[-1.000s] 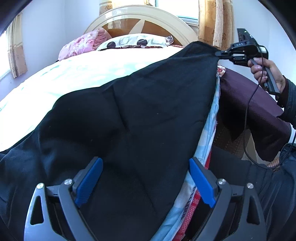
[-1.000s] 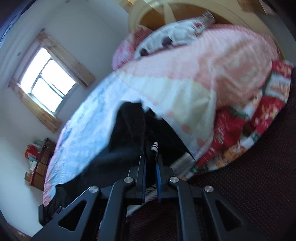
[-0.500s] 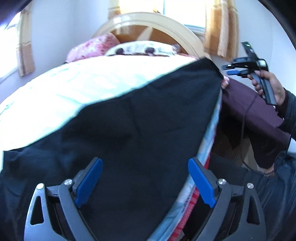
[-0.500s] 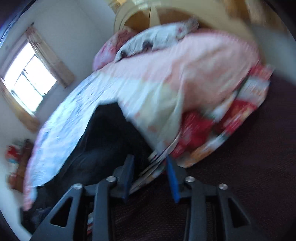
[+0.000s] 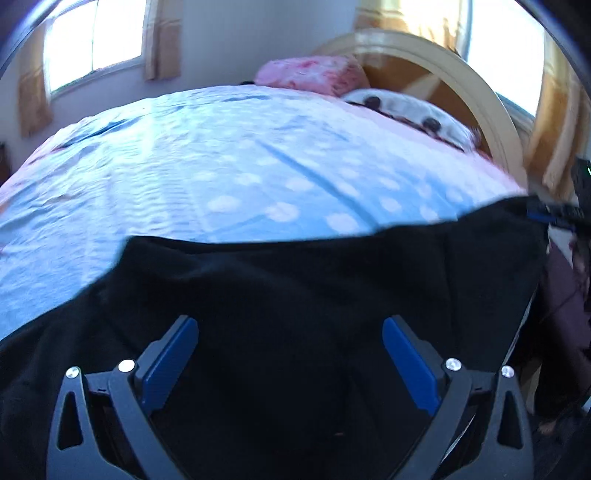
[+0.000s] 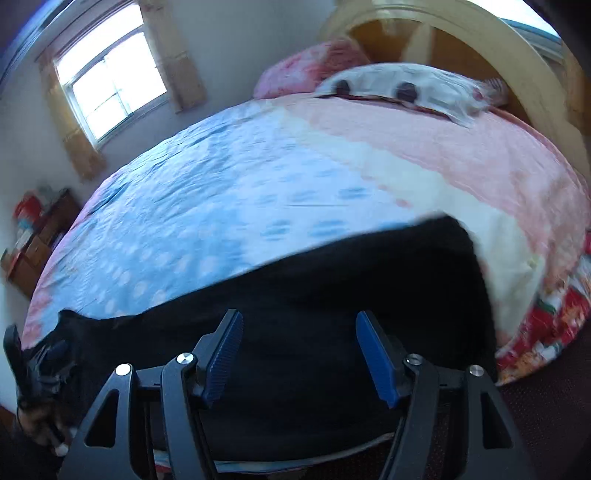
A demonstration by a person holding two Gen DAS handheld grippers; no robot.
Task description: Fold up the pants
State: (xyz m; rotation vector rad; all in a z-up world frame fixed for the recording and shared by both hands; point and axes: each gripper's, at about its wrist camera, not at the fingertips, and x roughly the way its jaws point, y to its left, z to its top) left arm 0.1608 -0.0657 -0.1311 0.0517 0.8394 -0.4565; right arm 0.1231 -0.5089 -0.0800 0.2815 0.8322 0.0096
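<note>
Both tongs hang over the black pants, which lie spread across the near edge of the bed. Left gripper has its blue pads spread wide and still widening, with nothing pinched between them. Right gripper is also parting its jaws, pads clear of the cloth below. Pants cover the blue dotted sheet near the bed's edge; pillows lie by the headboard. Both views are blurred.
</note>
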